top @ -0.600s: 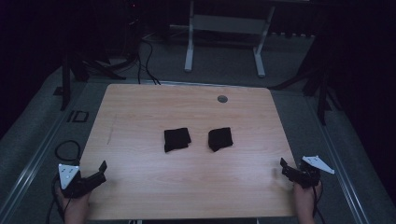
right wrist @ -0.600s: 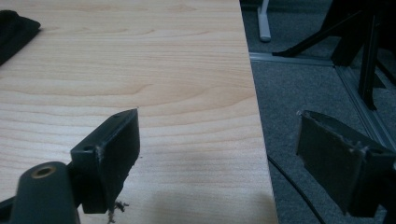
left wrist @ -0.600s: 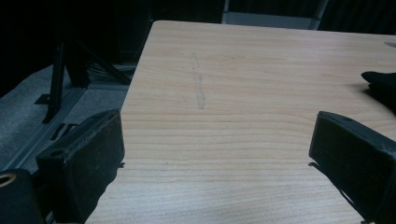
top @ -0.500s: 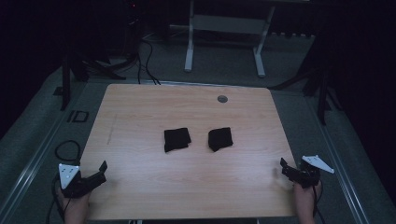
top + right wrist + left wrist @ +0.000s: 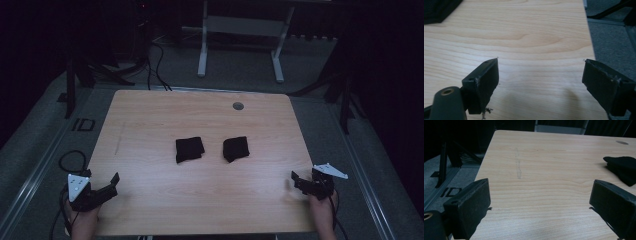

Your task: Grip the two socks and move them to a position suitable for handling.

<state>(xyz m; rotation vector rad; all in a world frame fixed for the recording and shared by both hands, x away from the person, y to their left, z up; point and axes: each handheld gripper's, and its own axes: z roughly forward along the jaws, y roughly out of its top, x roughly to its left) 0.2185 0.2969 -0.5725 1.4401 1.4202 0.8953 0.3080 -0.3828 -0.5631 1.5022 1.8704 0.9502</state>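
Two folded black cloths lie side by side in the middle of the wooden table [image 5: 150, 130]: the left cloth [image 5: 189, 149] and the right cloth [image 5: 236, 148]. My left gripper [image 5: 114, 184] rests open at the table's front left corner, far from both. In the left gripper view its jaws stand wide apart over bare wood, and a black cloth [image 5: 622, 167] lies at the right edge. My right gripper [image 5: 295, 180] is open at the front right corner. Its own view has nothing between the jaws, and a black cloth [image 5: 436, 8] lies at the top left.
A small round grommet [image 5: 238, 106] sits near the table's far edge. Grey floor surrounds the table, with cables [image 5: 157, 55] and a white stand frame [image 5: 240, 30] behind it. A cable loop [image 5: 70, 160] lies on the floor by my left hand.
The right gripper has slid a little inward along the front right corner. The left gripper and both cloths have stayed put.
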